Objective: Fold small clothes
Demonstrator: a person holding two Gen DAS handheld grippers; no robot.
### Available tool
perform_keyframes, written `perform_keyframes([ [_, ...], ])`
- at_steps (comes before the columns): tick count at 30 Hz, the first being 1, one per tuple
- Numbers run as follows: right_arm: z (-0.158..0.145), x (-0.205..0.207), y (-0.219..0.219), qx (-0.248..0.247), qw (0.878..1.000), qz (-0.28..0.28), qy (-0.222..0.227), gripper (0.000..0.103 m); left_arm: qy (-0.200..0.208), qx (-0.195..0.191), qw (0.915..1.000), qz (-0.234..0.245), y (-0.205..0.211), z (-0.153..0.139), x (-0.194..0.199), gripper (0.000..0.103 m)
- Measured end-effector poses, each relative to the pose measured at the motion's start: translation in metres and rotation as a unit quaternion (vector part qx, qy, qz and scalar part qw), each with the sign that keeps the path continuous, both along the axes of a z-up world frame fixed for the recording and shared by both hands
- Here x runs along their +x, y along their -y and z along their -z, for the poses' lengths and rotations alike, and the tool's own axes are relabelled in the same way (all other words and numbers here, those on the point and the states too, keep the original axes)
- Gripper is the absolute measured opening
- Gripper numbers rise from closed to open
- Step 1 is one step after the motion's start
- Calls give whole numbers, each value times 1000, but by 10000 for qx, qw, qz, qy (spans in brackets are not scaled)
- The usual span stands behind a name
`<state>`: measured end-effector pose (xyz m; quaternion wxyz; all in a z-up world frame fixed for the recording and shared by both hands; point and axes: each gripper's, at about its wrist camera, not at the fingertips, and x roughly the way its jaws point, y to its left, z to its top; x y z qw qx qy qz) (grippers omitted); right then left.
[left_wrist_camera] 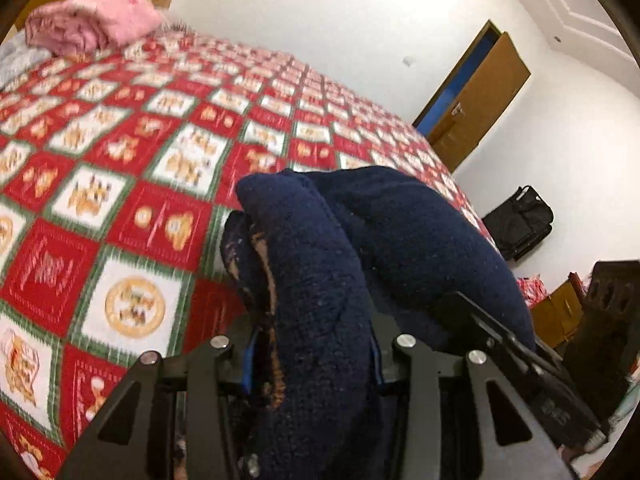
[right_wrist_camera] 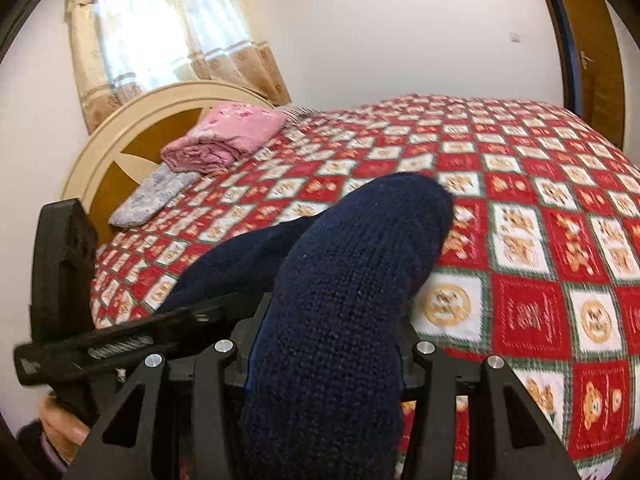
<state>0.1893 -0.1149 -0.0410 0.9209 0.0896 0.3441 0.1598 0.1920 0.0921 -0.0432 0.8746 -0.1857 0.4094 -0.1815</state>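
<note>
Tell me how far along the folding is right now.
Done: a pink folded bundle sits by the headboard, though I cannot tell who folded it. In hand: the navy knit garment is clamped in both the left gripper and right gripper, bunched above the checked bedspread. Left: laying it flat and folding it.

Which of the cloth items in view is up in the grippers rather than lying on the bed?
The navy knit garment: both grippers clamp it. The folded pink cloth and the pale grey patterned piece lie by the headboard.
</note>
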Motion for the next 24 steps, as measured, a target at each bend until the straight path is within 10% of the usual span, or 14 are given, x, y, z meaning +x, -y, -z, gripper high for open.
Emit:
perform_keyframes([
  [17,65,-16,56,566,9944,533,-712,47,-618,497,9968,67,9,43,32,85],
  [24,70,-14,60,753,9927,522,-788,48,-1353,-686,9880,304,-6,70,45,83],
])
